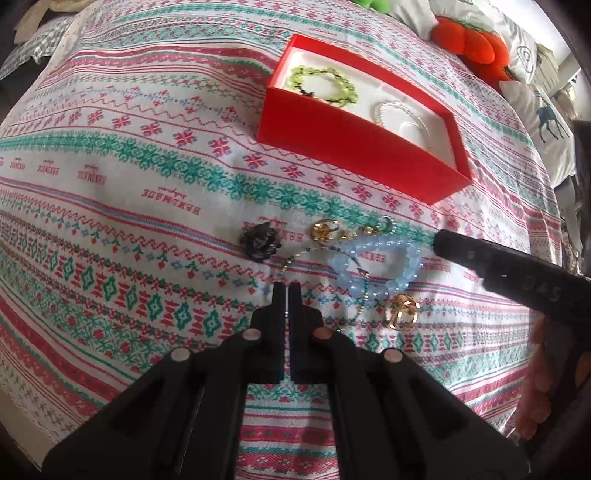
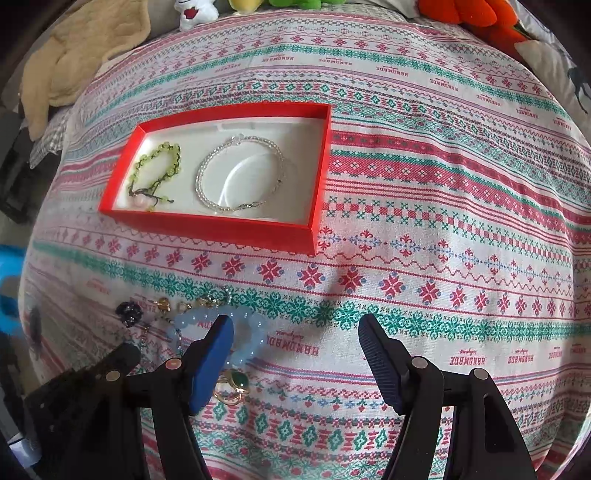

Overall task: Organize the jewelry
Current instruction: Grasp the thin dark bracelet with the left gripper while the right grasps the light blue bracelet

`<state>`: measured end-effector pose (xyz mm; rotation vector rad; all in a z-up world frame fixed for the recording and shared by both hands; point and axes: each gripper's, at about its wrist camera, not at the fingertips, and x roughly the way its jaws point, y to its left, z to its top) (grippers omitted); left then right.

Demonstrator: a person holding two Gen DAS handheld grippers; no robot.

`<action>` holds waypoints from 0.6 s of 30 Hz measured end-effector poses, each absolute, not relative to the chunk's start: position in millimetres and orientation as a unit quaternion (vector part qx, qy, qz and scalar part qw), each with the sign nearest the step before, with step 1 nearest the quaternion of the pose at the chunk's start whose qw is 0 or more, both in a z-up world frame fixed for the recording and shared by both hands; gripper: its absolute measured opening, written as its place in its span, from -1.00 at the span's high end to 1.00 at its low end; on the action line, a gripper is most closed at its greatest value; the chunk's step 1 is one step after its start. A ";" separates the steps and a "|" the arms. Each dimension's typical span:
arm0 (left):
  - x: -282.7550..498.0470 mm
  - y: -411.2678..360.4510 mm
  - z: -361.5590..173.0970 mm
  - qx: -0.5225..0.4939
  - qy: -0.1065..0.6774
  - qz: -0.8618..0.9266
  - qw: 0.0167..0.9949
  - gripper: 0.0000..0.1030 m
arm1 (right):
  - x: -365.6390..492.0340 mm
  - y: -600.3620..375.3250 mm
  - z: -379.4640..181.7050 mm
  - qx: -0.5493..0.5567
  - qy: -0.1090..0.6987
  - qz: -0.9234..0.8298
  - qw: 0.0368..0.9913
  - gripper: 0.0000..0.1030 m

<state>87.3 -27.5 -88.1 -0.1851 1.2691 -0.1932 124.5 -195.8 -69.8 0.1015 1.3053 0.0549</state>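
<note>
A red box (image 1: 354,147) (image 2: 229,230) with a white lining holds a green bead bracelet (image 1: 325,85) (image 2: 157,168) and a clear bead bracelet (image 1: 402,116) (image 2: 240,173). On the cloth lie a light blue bead bracelet (image 1: 376,267) (image 2: 251,332), a thin beaded chain (image 1: 321,253), a black flower piece (image 1: 260,240) (image 2: 129,312), gold earrings (image 1: 325,230) and a gold ring with a green stone (image 1: 402,308) (image 2: 232,386). My left gripper (image 1: 286,286) is shut, its tips at the chain's end; whether it pinches the chain is unclear. My right gripper (image 2: 295,325) is open, just right of the blue bracelet.
The patterned cloth (image 2: 424,206) covers a rounded surface. Orange and green plush toys (image 1: 469,40) (image 2: 472,14) and pillows (image 1: 546,122) lie behind it. A beige cloth (image 2: 74,62) lies at the back left. The right gripper's finger (image 1: 509,266) shows in the left wrist view.
</note>
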 end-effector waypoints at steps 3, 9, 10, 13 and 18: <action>89.5 -25.1 -94.5 -0.101 0.608 -0.086 0.783 0.96 | 125.5 -194.8 -73.6 0.056 0.614 0.034 0.787 -0.39; 92.5 -23.3 -99.6 -0.091 0.612 -0.086 0.781 0.64 | 127.8 -189.6 -75.6 0.047 0.614 0.035 0.787 -0.39; 92.8 -22.2 -101.5 -0.091 0.615 -0.089 0.778 0.61 | 128.1 -188.6 -75.8 0.045 0.614 0.036 0.787 -0.39; 91.4 -26.7 -103.0 -0.091 0.615 -0.088 0.778 0.61 | 130.0 -180.3 -79.0 0.039 0.615 0.038 0.787 -0.39; 89.5 -30.9 -103.4 -0.081 0.615 -0.084 0.780 0.58 | 130.3 -175.8 -81.4 0.038 0.615 0.039 0.786 -0.39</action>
